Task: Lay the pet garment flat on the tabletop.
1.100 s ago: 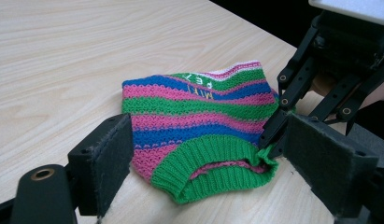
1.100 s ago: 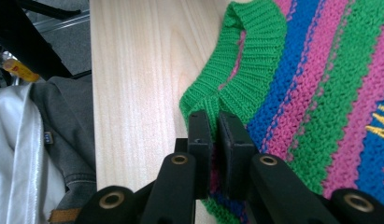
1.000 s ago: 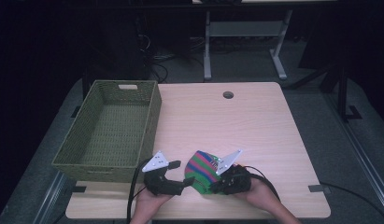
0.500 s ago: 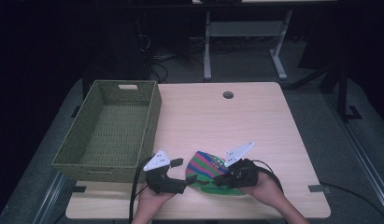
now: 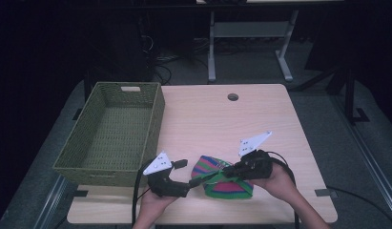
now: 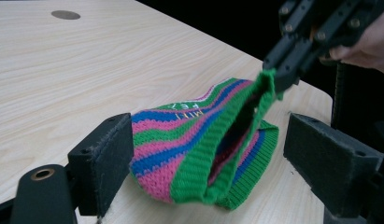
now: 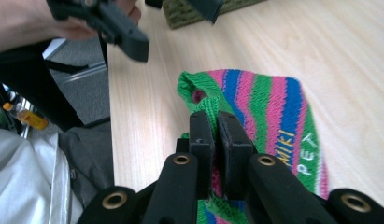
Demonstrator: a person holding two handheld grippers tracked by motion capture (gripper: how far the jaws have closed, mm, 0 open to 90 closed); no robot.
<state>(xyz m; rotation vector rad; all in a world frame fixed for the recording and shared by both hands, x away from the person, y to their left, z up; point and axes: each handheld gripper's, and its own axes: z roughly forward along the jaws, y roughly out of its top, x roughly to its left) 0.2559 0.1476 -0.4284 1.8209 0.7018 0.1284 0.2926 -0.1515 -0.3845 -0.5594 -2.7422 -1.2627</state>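
1. High view. Wooden table (image 5: 260, 119) with a round cable hole (image 5: 232, 97) near the far edge. Green woven basket (image 5: 115, 131) sits along the left edge, its inside bare. Striped knit hat (image 5: 224, 179), green, pink and blue, lies near the near edge, about mid-width. Left gripper (image 5: 186, 172) sits just left of the hat, held by the left hand (image 5: 155, 202) at the near edge; its jaws stand wide apart, pointing toward the hat. Right gripper (image 5: 227, 171) comes in from the hat's right, held by the right hand (image 5: 279, 183), its tips on the hat's upper rim. The far half and the right side of the table are open wood.

2. Left gripper view. Left gripper (image 6: 208, 154) jaws wide open, one pad on each side of the hat (image 6: 189, 144); the left pad touches or nearly touches the knit, the right pad stands apart. Right gripper (image 6: 278, 77) pinches the hat's green ribbed rim and holds it lifted, so the hat's mouth gapes. Bare table beyond, to the cable hole (image 6: 65, 15).

3. Right gripper view. Right gripper (image 7: 216, 126) jaws nearly closed, clamped on the green rim of the hat (image 7: 269, 107). Lettering shows on the knit. Left gripper (image 7: 171, 23) hangs open beyond the hat, near the basket (image 7: 194, 11) corner. The table's near edge runs just left of the hat.
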